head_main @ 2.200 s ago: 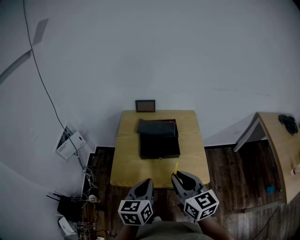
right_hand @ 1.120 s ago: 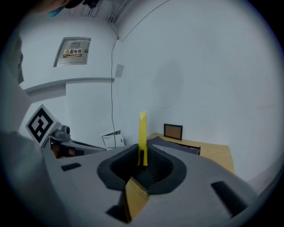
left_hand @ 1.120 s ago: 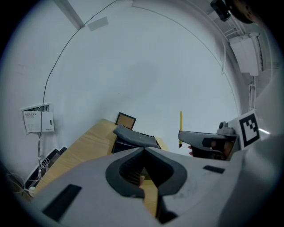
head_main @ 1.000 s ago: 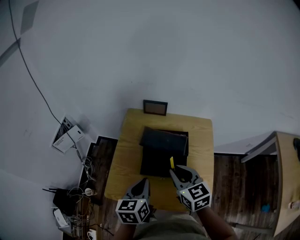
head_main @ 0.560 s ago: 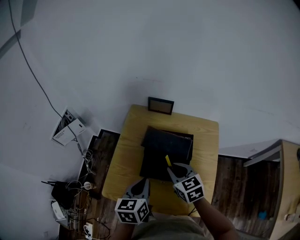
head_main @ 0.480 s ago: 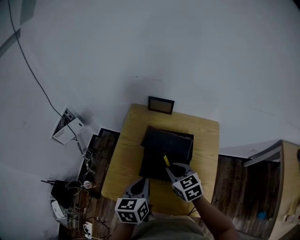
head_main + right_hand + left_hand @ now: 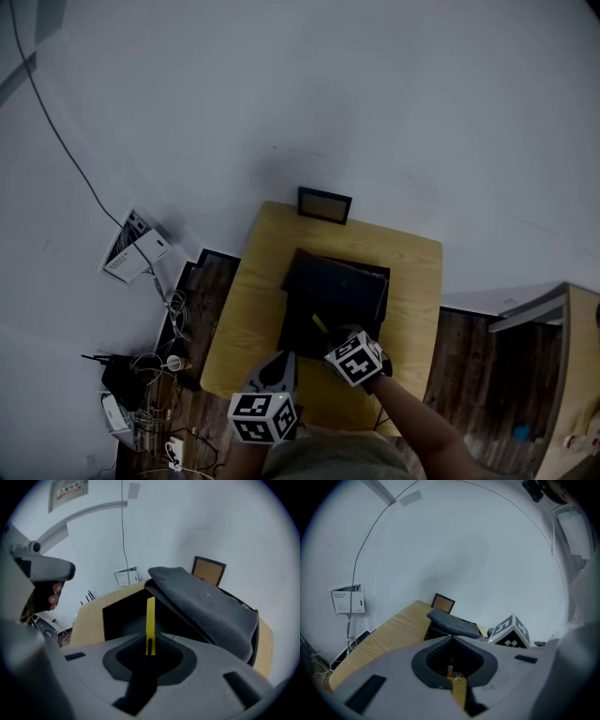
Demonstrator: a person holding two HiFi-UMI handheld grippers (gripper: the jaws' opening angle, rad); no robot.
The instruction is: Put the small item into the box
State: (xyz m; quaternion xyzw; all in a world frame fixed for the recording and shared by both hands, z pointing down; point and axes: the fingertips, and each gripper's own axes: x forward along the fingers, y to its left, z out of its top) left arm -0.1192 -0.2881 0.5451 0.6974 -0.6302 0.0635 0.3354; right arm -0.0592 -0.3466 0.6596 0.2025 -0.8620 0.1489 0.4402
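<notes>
Since a second before, the right gripper [image 7: 332,337] had swung left over the box [image 7: 298,321], clamped on the yellow strip [image 7: 150,616]. That strip stood upright above the box's open black inside, beside the raised lid [image 7: 206,604]. The left gripper [image 7: 285,360] hung closed and empty over the table's [image 7: 246,309] near edge.

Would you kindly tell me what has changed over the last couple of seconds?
The right gripper, shut on the yellow strip, moved forward from the near edge of the table to above the open black box. The left gripper stayed shut at the near edge, and the box kept its place.
</notes>
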